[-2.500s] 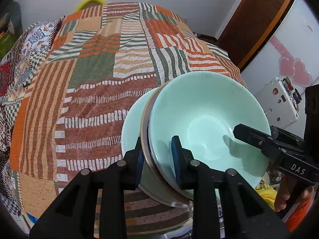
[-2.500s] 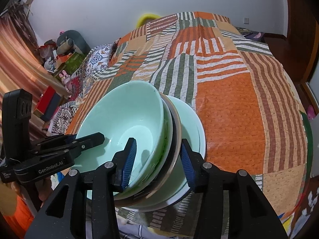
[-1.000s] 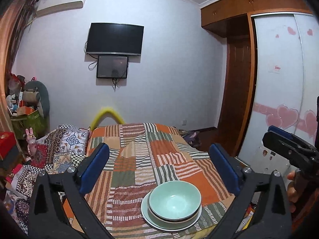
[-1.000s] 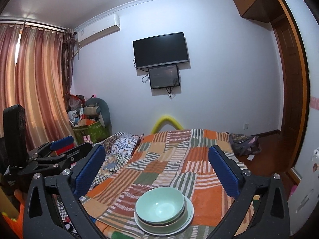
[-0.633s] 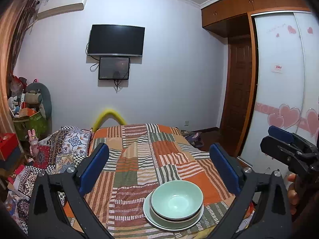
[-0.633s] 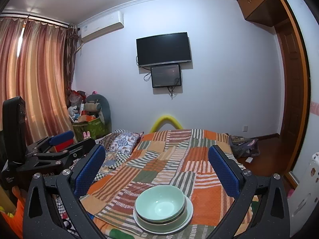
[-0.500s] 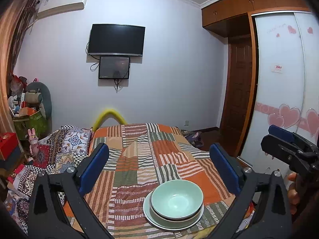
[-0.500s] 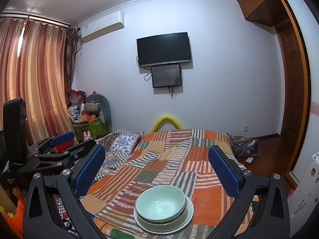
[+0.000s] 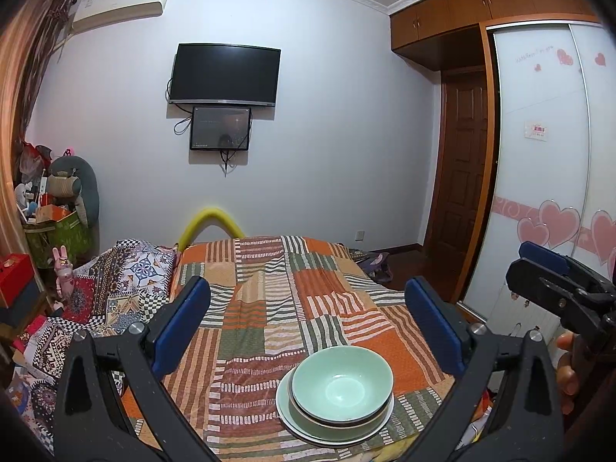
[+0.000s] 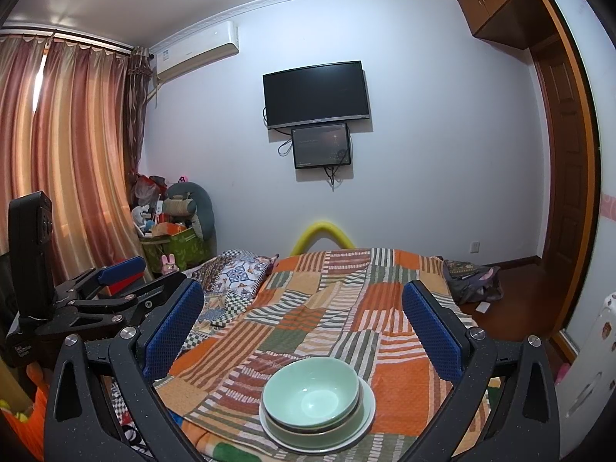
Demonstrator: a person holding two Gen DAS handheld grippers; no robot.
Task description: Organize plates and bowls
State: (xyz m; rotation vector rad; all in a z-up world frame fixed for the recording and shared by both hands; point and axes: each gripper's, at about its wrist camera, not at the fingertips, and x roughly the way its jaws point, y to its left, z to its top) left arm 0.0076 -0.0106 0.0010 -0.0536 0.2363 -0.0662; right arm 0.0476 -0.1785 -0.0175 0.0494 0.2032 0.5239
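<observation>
A pale green bowl (image 9: pixel 342 381) sits nested in a second bowl on a pale plate (image 9: pixel 308 429), one stack at the near edge of a bed with a patchwork cover (image 9: pixel 269 308). The stack also shows in the right wrist view: bowl (image 10: pixel 311 390), plate (image 10: pixel 365 425). My left gripper (image 9: pixel 308 325) is open and empty, held back from and above the stack. My right gripper (image 10: pixel 302 325) is open and empty, likewise back and above. The right gripper shows at the right edge of the left wrist view (image 9: pixel 554 281); the left gripper shows at the left of the right wrist view (image 10: pixel 111 288).
The bed fills the middle ground. A patterned pillow (image 9: pixel 115 277) lies at its left. Boxes and toys (image 10: pixel 173 238) are piled in the far left corner by curtains (image 10: pixel 69 161). A wardrobe (image 9: pixel 546 177) and door (image 9: pixel 462 177) stand right. A TV (image 9: pixel 225 75) hangs on the far wall.
Both grippers have let go of the stack, opened wide and pulled far back and up since 2.5 s ago. Over the last second they barely move.
</observation>
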